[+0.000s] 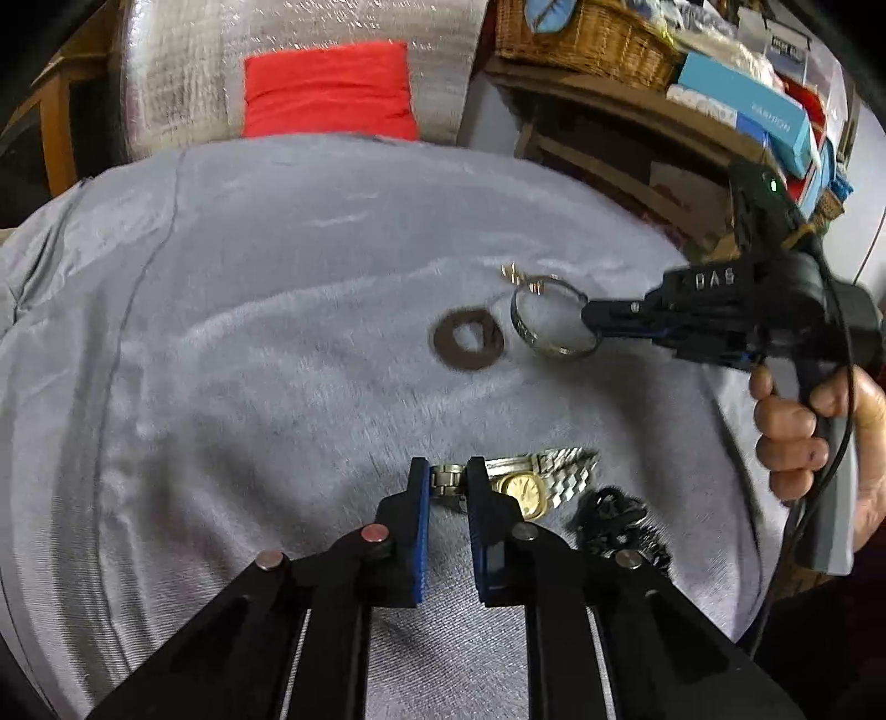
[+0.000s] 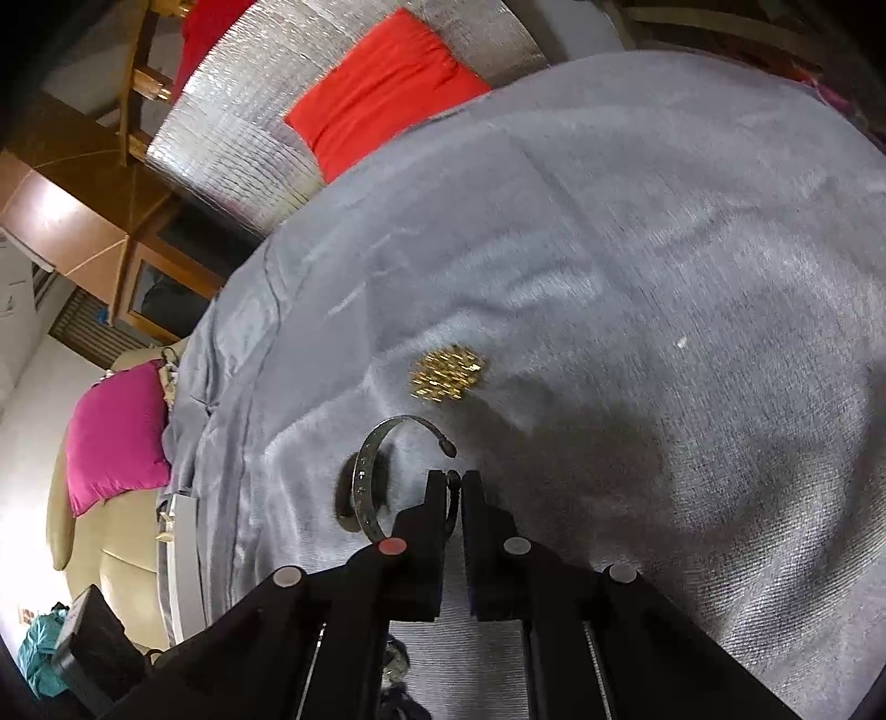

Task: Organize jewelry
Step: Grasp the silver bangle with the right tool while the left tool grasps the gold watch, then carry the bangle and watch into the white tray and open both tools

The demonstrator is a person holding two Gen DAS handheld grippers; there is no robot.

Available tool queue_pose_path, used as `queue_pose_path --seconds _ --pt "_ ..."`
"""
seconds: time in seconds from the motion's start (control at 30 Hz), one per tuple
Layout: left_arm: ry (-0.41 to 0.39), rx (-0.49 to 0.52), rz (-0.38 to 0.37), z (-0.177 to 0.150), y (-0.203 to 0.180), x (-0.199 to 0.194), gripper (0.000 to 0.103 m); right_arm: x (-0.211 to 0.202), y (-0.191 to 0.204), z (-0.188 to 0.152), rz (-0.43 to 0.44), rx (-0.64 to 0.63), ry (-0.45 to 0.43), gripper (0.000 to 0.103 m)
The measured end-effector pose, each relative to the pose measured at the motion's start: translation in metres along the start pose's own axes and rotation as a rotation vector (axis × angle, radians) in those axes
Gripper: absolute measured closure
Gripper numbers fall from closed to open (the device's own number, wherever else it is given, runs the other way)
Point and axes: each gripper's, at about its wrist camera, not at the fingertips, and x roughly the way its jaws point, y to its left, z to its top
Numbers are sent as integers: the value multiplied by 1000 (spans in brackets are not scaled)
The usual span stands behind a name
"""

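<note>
My right gripper (image 2: pixel 454 481) is shut on one end of a silver cuff bangle (image 2: pixel 370 487) and holds it just above the grey cloth; it also shows in the left wrist view (image 1: pixel 591 324) with the bangle (image 1: pixel 545 324). My left gripper (image 1: pixel 448 471) is shut on the metal band (image 1: pixel 446 481) of a gold-faced watch (image 1: pixel 523 490) lying on the cloth. A brown ring-shaped disc (image 1: pixel 468 338) lies left of the bangle. A small gold piece (image 2: pixel 448 371) lies beyond the bangle.
A black chain or bracelet (image 1: pixel 614 523) lies right of the watch. The grey cloth (image 1: pixel 249 332) covers the surface. A red cushion (image 1: pixel 329 91) stands at the back. A shelf with a wicker basket (image 1: pixel 587 33) and boxes is at the right.
</note>
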Motion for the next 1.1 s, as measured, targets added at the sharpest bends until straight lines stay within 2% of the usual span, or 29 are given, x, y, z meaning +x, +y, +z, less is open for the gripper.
queue_pose_path --seconds 0.23,0.4,0.83,1.1 --pt "-121 -107 24 9 27 -42 90 -21 16 -1 74 -29 -57 97" --pt "-172 -149 48 12 43 -56 90 -28 25 -4 108 -41 -73 97" --pt "-285 -211 79 10 67 -105 90 -15 64 -23 154 -118 -44 97" --pt "-392 -272 165 5 97 -156 90 0 100 -40 198 -160 -21 97"
